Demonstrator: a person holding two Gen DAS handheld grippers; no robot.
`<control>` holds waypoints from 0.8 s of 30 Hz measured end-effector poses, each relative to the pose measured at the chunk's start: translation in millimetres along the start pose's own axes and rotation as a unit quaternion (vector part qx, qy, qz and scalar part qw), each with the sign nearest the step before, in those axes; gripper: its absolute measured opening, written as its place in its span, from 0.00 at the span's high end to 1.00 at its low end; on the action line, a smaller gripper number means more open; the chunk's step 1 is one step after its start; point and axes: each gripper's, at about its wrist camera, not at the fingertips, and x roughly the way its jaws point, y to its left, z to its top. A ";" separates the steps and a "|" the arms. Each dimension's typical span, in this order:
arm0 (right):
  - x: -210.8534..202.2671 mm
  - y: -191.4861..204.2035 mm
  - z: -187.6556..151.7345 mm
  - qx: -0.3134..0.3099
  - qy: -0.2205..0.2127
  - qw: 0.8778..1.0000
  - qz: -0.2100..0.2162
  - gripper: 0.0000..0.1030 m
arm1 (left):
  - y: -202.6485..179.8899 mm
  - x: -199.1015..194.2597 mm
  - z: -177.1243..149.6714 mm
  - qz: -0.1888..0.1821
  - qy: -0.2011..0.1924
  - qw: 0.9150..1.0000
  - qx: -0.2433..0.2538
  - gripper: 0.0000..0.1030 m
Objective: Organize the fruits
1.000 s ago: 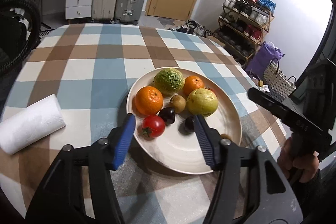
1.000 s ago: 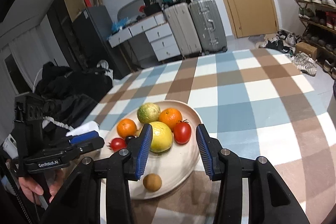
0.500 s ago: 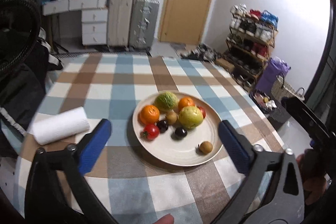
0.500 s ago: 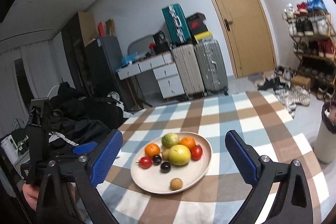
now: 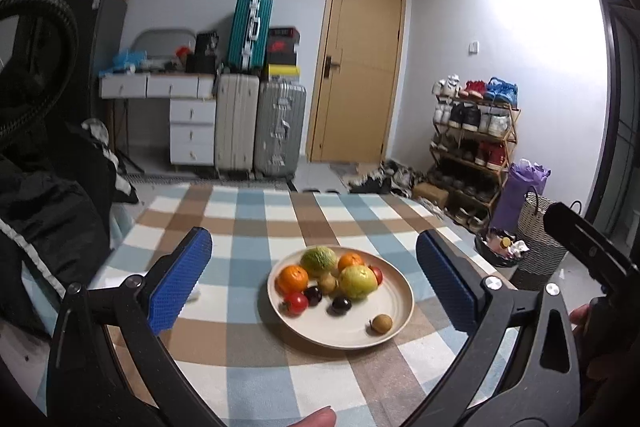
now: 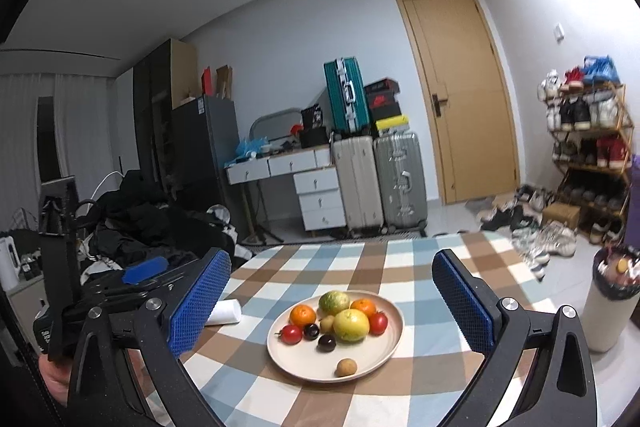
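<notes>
Tabletop plate (image 5: 402, 311) farther; both tongs wider.

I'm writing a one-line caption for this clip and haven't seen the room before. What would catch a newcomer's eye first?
The round beige plate of bright fruit on the blue, brown and white checked tablecloth: oranges, tomatoes, dark plums and a yellow-green fruit clustered at its far side, one small brown kiwi alone near the front rim. Framing it are the open blue-padded right gripper and left gripper.

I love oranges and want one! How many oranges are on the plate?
2. One orange sits at the left of the fruit pile on the plate. The other orange is at the back right, behind the big yellow-green fruit, which could hide something small.
</notes>
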 end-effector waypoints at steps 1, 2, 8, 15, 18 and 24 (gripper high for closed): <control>-2.1 1.4 -0.4 -0.005 -0.006 1.000 -0.004 0.00 | -0.4 -4.6 -0.7 0.002 -0.009 1.000 0.003 0.01; -5.0 3.9 -1.3 -0.012 -0.015 1.000 -0.009 0.00 | -0.5 -9.0 -1.8 0.004 -0.018 1.000 0.006 0.01; -12.8 13.2 -12.9 -0.039 -0.044 0.998 -0.027 0.00 | 5.0 -14.5 -10.3 0.020 -0.040 0.999 0.017 0.01; -4.9 9.4 -28.7 -0.058 -0.028 0.997 -0.045 0.00 | 17.1 -9.0 -29.8 0.035 -0.043 0.998 0.023 0.01; 2.2 2.2 -38.6 -0.059 -0.012 0.997 -0.056 0.00 | 25.0 -0.4 -41.0 0.040 -0.032 0.999 0.018 0.01; 23.2 -13.3 -62.3 -0.055 0.028 0.996 -0.062 0.00 | 33.8 23.1 -65.4 0.055 -0.006 0.998 0.026 0.01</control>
